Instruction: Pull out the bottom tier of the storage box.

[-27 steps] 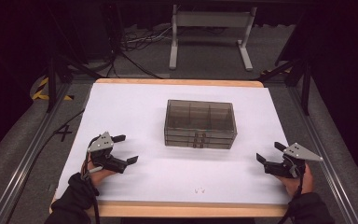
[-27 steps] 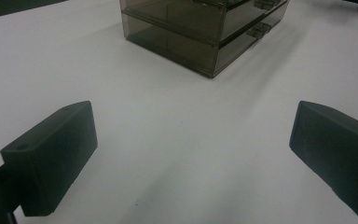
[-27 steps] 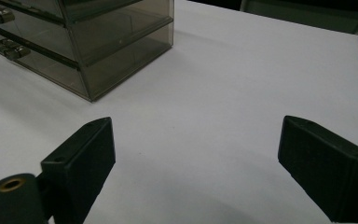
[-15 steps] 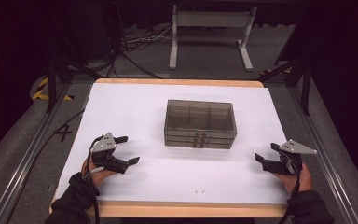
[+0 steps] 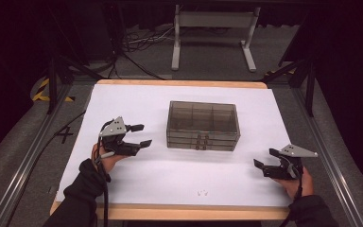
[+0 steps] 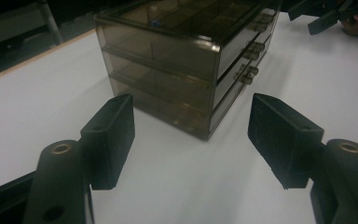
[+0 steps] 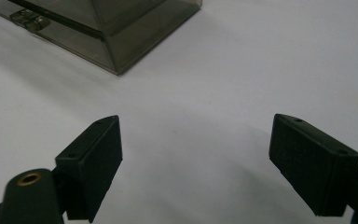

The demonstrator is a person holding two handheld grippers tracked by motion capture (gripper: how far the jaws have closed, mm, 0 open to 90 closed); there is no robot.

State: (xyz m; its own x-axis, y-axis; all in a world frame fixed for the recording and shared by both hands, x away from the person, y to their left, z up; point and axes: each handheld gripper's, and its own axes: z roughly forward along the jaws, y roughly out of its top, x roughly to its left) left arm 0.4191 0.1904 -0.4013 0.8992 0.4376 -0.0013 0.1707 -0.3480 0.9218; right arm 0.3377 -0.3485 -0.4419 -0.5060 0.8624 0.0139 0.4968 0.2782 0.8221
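So from the high view, there's a smoky see-through drawer box (image 5: 203, 125) sitting about mid-table on the white sheet (image 5: 170, 184), three drawers stacked with little handles facing the person. The left gripper (image 5: 139, 135) is just off the box's left end, pointing at it, jaws spread apart with nothing in them. The right gripper (image 5: 266, 161) is down near the front right of the table, well apart from the box, jaws spread too and holding nothing. Tiny clear bit (image 5: 202, 192) lies near the front edge, too small to tell what it is.

Left gripper view: the left gripper (image 6: 191, 135) looks straight at the box's near corner (image 6: 186, 60), with both black jaws wide and only bare white sheet between them. The drawer handles run along the right face. The other hand and gripper (image 6: 335, 14) show at the top right.

Right gripper view: the right gripper (image 7: 196, 154) is released, jaws far apart over bare sheet, and the box corner (image 7: 107, 32) sits up at the top left, not touching anything.
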